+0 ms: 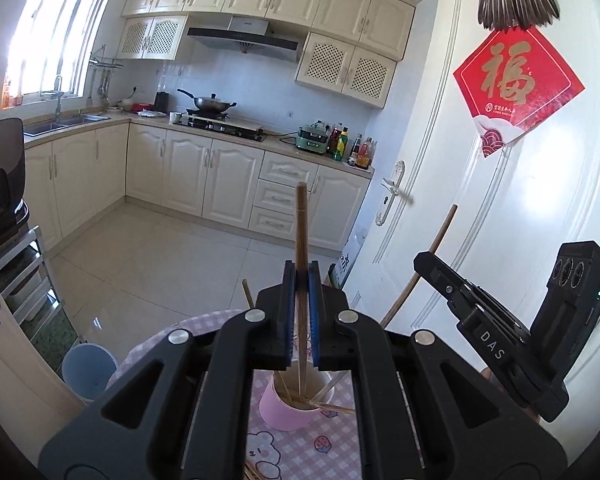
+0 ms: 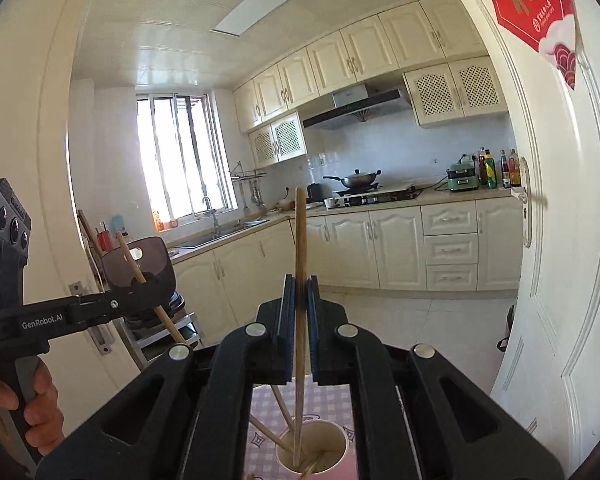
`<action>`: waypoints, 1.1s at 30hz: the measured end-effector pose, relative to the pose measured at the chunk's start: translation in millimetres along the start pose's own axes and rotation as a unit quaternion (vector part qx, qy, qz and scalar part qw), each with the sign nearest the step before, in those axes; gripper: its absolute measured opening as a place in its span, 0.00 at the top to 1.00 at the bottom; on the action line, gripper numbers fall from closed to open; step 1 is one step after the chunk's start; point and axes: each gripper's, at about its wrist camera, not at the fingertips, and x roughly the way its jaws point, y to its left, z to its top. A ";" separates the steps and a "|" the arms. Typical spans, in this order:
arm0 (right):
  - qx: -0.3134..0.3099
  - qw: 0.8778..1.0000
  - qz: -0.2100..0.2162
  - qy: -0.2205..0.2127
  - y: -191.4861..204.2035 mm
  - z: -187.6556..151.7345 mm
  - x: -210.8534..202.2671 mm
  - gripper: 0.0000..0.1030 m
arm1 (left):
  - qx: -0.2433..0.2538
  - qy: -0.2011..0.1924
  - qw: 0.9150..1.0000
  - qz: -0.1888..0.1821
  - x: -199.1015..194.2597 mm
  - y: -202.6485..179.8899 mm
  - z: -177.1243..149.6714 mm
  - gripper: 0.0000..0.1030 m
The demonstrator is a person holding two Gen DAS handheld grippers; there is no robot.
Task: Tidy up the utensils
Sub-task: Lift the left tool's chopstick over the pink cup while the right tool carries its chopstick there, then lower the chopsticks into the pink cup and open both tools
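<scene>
Mid-drop: left gripper (image 1: pixel 301 280) and right gripper (image 2: pixel 299 292) each clamped on a chopstick (image 1: pixel 301 224), tips over the pink cup (image 1: pixel 296 408); next, lowering and letting go

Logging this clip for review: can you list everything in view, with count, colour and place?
Chopsticks held: two, brown wood, one in each gripper, the left's, the right's.
Cup: one, pink, on the table below the grippers, more chopsticks in it.
Tablecloth: one, pink checked, under the cup.
Wok: one, metal, on the stove.
Bottles: several, mixed colours, counter end.
Red poster: one, on the white door.
Bin: one, pale blue, on the floor.
Left gripper: black, blue pads, shut on a chopstick.
Right gripper: same, shut on a chopstick.
</scene>
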 end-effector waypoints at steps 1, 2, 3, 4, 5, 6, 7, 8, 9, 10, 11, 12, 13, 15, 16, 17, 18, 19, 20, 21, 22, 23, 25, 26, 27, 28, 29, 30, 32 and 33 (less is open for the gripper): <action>0.001 1.000 -0.003 0.003 -4.6 -4.7 3.9 0.96 | -0.001 0.004 1.000 0.000 6.1 2.0 -4.5 0.94; 0.004 1.000 -0.004 0.005 -8.8 -8.1 6.7 0.96 | -0.003 0.008 1.000 -0.002 11.8 3.9 -8.7 0.94; 0.010 1.000 -0.004 0.011 -14.0 -13.6 10.4 0.96 | -0.004 0.014 1.000 -0.005 17.2 5.3 -13.2 0.94; 0.015 1.000 -0.006 0.016 -18.8 -19.7 12.9 0.96 | -0.004 0.017 1.000 -0.005 21.8 6.2 -17.9 0.94; 0.019 1.000 -0.008 0.020 -22.3 -24.6 15.8 0.96 | -0.002 0.019 1.000 -0.004 27.2 7.6 -23.6 0.94; 0.022 0.999 -0.009 0.025 -25.0 -28.2 18.8 0.96 | 0.000 0.026 1.000 -0.004 33.1 8.2 -28.8 0.94; 0.024 0.999 -0.009 0.031 -27.5 -33.2 21.4 0.96 | 0.000 0.034 0.999 -0.006 37.7 9.6 -35.1 0.94; 0.026 0.999 -0.009 0.036 -27.8 -36.7 23.3 0.96 | -0.001 0.041 0.999 -0.006 43.0 10.6 -41.4 0.94; 0.025 0.999 -0.009 0.040 -26.9 -40.3 24.5 0.96 | -0.002 0.046 0.999 -0.006 46.6 11.8 -46.3 0.94; 0.024 0.999 -0.009 0.045 -27.5 -45.0 26.5 0.96 | -0.004 0.052 0.999 -0.007 50.9 13.2 -51.5 0.94; 0.024 0.998 -0.008 0.050 -26.5 -46.9 27.8 0.96 | -0.004 0.057 0.998 -0.010 53.9 14.2 -56.3 0.94; 0.024 0.998 -0.009 0.054 -25.8 -49.4 29.2 0.96 | -0.002 0.060 0.998 -0.010 56.5 14.0 -59.6 0.94; 0.022 0.998 -0.011 0.058 -25.8 -52.9 30.6 0.96 | 0.001 0.063 0.998 -0.008 58.9 14.2 -63.7 0.94; 0.020 0.997 -0.012 0.067 -24.4 -55.4 34.2 0.96 | 0.005 0.068 0.998 -0.006 61.5 15.1 -70.0 0.94; 0.021 0.997 -0.012 0.071 -25.1 -57.3 36.5 0.96 | 0.006 0.064 0.998 -0.005 61.4 15.4 -72.0 0.94; 0.020 0.997 -0.015 0.075 -25.6 -60.4 38.0 0.96 | 0.010 0.061 0.998 -0.002 60.5 15.3 -73.5 0.94; 0.025 0.997 -0.013 0.074 -27.7 -61.7 38.1 0.95 | 0.014 0.061 0.998 -0.001 60.0 15.1 -74.3 0.94; 0.031 0.997 -0.013 0.072 -29.6 -62.2 37.2 0.95 | 0.016 0.060 0.998 -0.001 59.8 14.9 -74.5 0.94; 0.032 0.997 -0.015 0.072 -29.7 -60.9 36.9 0.95 | 0.018 0.060 0.998 -0.002 59.4 14.9 -74.8 0.94; 0.031 0.997 -0.017 0.073 -29.6 -60.5 36.4 0.95 | 0.020 0.061 0.998 0.001 59.9 13.6 -74.3 0.93; 0.029 0.997 -0.018 0.075 -28.9 -59.8 35.8 0.95 | 0.021 0.064 0.998 0.001 60.3 14.2 -74.2 0.93; 0.027 0.996 -0.019 0.078 -28.0 -59.1 35.7 0.95 | 0.021 0.070 0.997 0.000 61.0 14.4 -74.4 0.93; 0.028 0.996 -0.025 0.085 -28.2 -59.0 36.3 0.92 | 0.013 0.076 0.997 0.003 62.0 16.3 -73.7 0.93; 0.029 0.995 -0.026 0.089 -28.9 -59.6 36.1 0.92 | 0.008 0.078 0.997 0.004 62.3 16.7 -73.4 0.93; 0.031 0.995 -0.028 0.092 -28.9 -60.0 35.8 0.92 | 0.004 0.080 0.997 0.005 62.3 17.9 -73.2 0.93; 0.031 0.995 -0.030 0.095 -29.0 -60.5 35.3 0.92 | 0.000 0.084 0.996 0.009 62.0 18.8 -73.4 0.92; 0.032 0.994 -0.032 0.100 -28.5 -61.3 36.1 0.92 | -0.003 0.087 0.996 0.008 61.8 19.5 -73.4 0.87; 0.032 0.993 -0.033 0.106 -28.2 -61.4 36.4 0.92 | -0.003 0.092 0.996 0.006 61.8 19.5 -73.1 0.72; 0.032 0.993 -0.035 0.109 -26.9 -61.9 35.2 0.92 | -0.003 0.088 0.996 0.010 58.4 19.8 -72.2 0.36; 0.033 0.993 -0.035 0.112 -26.2 -61.9 34.5 0.92 | -0.003 0.076 0.997 0.014 54.0 20.0 -71.6 0.35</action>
